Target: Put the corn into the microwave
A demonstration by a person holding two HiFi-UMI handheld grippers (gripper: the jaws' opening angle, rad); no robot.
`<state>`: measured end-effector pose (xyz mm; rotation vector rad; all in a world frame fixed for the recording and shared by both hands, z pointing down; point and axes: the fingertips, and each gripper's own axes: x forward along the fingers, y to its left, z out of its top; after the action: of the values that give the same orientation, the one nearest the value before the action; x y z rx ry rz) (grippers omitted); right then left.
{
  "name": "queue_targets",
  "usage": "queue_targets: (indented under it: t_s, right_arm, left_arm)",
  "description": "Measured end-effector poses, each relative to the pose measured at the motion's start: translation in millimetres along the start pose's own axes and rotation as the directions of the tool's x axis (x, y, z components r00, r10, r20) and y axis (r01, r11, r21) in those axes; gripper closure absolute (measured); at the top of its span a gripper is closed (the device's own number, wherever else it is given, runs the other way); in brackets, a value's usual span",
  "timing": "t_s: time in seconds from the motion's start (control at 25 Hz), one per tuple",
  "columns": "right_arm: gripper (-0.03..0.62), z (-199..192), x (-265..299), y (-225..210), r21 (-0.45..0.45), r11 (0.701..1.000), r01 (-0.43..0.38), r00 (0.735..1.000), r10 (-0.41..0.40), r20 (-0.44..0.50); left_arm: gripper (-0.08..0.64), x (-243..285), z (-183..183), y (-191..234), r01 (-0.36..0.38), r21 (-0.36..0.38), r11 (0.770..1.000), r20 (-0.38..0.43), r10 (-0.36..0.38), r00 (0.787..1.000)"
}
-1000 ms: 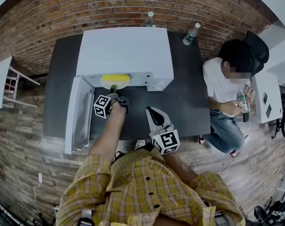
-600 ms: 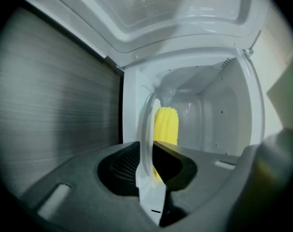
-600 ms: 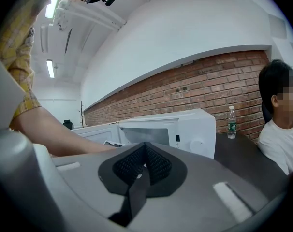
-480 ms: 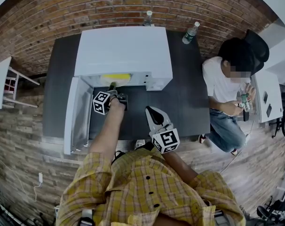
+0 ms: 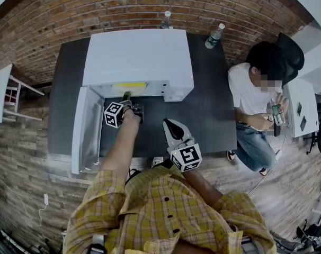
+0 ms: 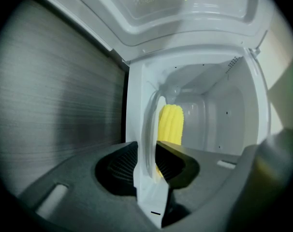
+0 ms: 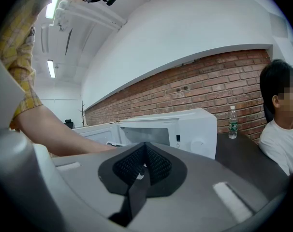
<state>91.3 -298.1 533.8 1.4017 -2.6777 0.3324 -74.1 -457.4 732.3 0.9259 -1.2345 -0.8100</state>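
Observation:
The white microwave stands on the dark table with its door swung open to the left. In the head view only a yellow sliver of the corn shows inside its mouth. My left gripper reaches into that mouth. In the left gripper view the corn lies on a white plate inside the cavity. The plate's rim runs between the jaws of my left gripper, which are opening, with gaps at both pads. My right gripper hovers over the table, shut and empty.
Two water bottles stand at the table's back edge by the brick wall. A seated person is at the table's right end. In the right gripper view the microwave is ahead and a bottle to its right.
The plate with the corn has gone deeper into the microwave, from a yellow disc at the mouth to a thin sliver. The left gripper followed slightly. The right gripper stayed put.

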Motion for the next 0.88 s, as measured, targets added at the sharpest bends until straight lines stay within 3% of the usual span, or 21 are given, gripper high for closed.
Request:
queue_targets:
  t_s: [0.12,0.4,0.88]
  right_arm:
    - [0.591,0.6,0.3,-0.6,-0.001,1.000,0.000,1.000,0.000,-0.001]
    - [0.591,-0.4,1.9,3.1,-0.002,1.000,-0.007,1.000,0.007,-0.003]
    - [0.591,5.5,-8.8,12.7,-0.008,1.000,0.012,1.000,-0.012,0.013]
  left_arm:
    - [0.443,-0.6,0.2,1.6,-0.010,0.003,1.000,-0.009,0.010,1.000]
    - [0.348,0.8,0.4,10.8,-0.007,-0.042,0.999,-0.040,0.005,0.999]
    - [0.345,-17.4,-3.0,-0.5,0.051,-0.046,0.998,-0.087,-0.055,0.995]
